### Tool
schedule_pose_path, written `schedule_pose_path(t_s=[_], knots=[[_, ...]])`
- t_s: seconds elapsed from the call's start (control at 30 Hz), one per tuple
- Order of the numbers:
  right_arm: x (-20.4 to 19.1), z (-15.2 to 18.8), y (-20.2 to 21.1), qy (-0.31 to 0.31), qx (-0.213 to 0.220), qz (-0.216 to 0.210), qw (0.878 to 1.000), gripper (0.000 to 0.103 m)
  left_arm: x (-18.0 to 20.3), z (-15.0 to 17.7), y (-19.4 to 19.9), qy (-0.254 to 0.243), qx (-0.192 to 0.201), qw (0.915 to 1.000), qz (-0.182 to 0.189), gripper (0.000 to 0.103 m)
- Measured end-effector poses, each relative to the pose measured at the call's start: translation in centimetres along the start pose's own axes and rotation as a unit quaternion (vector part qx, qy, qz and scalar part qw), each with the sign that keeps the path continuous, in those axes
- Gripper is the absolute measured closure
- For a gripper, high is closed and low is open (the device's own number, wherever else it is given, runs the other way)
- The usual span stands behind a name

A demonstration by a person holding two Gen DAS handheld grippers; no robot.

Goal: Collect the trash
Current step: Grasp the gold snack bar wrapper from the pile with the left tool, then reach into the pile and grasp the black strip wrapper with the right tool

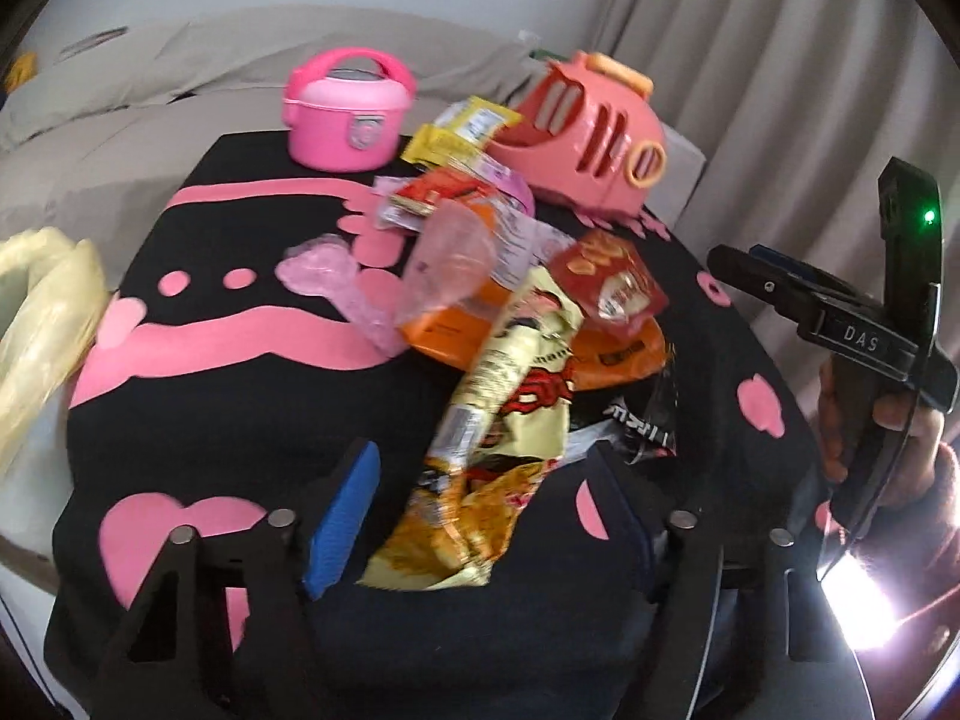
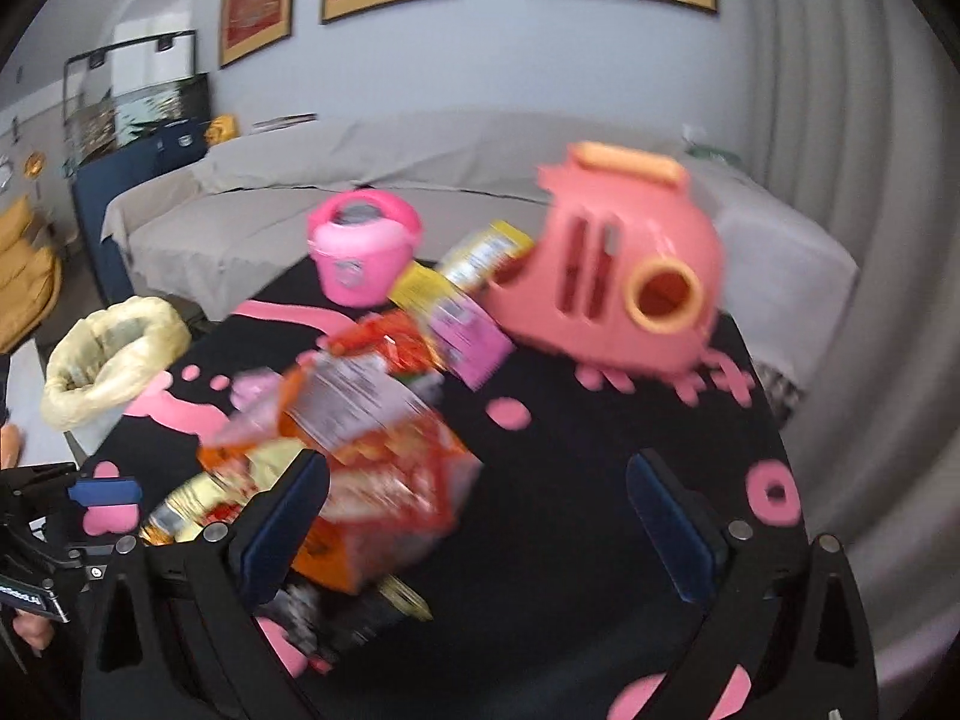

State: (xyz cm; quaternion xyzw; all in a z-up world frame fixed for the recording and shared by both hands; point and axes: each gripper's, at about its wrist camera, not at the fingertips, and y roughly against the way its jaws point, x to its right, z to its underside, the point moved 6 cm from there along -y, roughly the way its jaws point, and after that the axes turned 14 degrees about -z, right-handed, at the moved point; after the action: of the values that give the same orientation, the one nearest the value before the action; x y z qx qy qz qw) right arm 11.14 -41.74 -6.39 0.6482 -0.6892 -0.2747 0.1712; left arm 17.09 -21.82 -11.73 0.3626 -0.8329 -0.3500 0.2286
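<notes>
Pink toys (image 1: 351, 111), two; wrappers (image 1: 504, 396) piled uncountably.

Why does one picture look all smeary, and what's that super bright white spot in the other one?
Right wrist view: motion blur smears the wrappers and the pink toy toaster. Left wrist view: sharper, but glare burns white at the lower right. Both fisheye views bend straight edges.

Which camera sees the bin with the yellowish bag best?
The right wrist view: the bin lined with a pale yellow plastic bag shows whole, with its open mouth. The left wrist view catches only its rim, cut off at the edge.
</notes>
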Motion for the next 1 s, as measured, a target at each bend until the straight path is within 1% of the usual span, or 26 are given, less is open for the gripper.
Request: schedule_pose_path(t_s=[0.1, 0.17, 0.27, 0.4, 0.47, 0.53, 0.63, 0.7, 0.77, 0.9, 1.0], knots=[[0.8, 1.0, 0.1, -0.022, 0.001, -0.005, 1.0, 0.005, 1.0, 0.2, -0.6, -0.022, -0.003, 0.9997, -0.006, 0.052], [1.1, 1.6, 0.1, -0.034, 0.003, -0.01, 0.999, 0.005, 1.4, 0.4, -1.0, -0.03, -0.005, 0.9994, -0.014, 0.057], [1.1, 2.0, 0.3, -0.039, 0.008, -0.014, 0.999, 0.005, 1.4, 0.5, -0.7, -0.02, -0.004, 0.9997, -0.013, 0.062], [0.1, 2.3, 0.2, -0.025, 0.008, -0.034, 0.999, 0.005, -0.4, -0.1, 1.2, 0.003, 0.018, 0.9993, -0.032, 0.064], [-0.7, 2.2, 0.2, -0.014, 0.01, -0.046, 0.999, 0.005, -1.7, -0.6, 2.5, 0.024, 0.032, 0.9983, -0.042, 0.064], [-1.5, 2.2, 0.1, -0.003, 0.009, -0.059, 0.998, 0.005, -3.2, -0.9, 3.5, 0.04, 0.037, 0.9972, -0.05, 0.064], [-3.2, 2.3, -0.4, 0.026, -0.003, -0.081, 0.996, 0.005, -4.9, -1.1, 4.3, 0.055, 0.043, 0.9946, -0.077, 0.064], [-4.1, 2.3, -1.0, 0.048, -0.01, -0.082, 0.995, 0.005, -6.2, -1.1, 4.8, 0.068, 0.048, 0.992, -0.095, 0.064], [-4.4, 2.0, -1.6, 0.058, -0.014, -0.08, 0.995, 0.005, -7.3, -1.0, 5.0, 0.085, 0.051, 0.9896, -0.104, 0.064], [-3.8, 0.7, -3.7, 0.045, -0.02, -0.08, 0.996, 0.005, -8.6, -0.9, 5.1, 0.108, 0.051, 0.9866, -0.112, 0.064], [-3.3, 0.1, -6.2, 0.037, -0.043, -0.073, 0.996, 0.005, -8.9, -0.8, 4.9, 0.111, 0.051, 0.9857, -0.116, 0.064]])
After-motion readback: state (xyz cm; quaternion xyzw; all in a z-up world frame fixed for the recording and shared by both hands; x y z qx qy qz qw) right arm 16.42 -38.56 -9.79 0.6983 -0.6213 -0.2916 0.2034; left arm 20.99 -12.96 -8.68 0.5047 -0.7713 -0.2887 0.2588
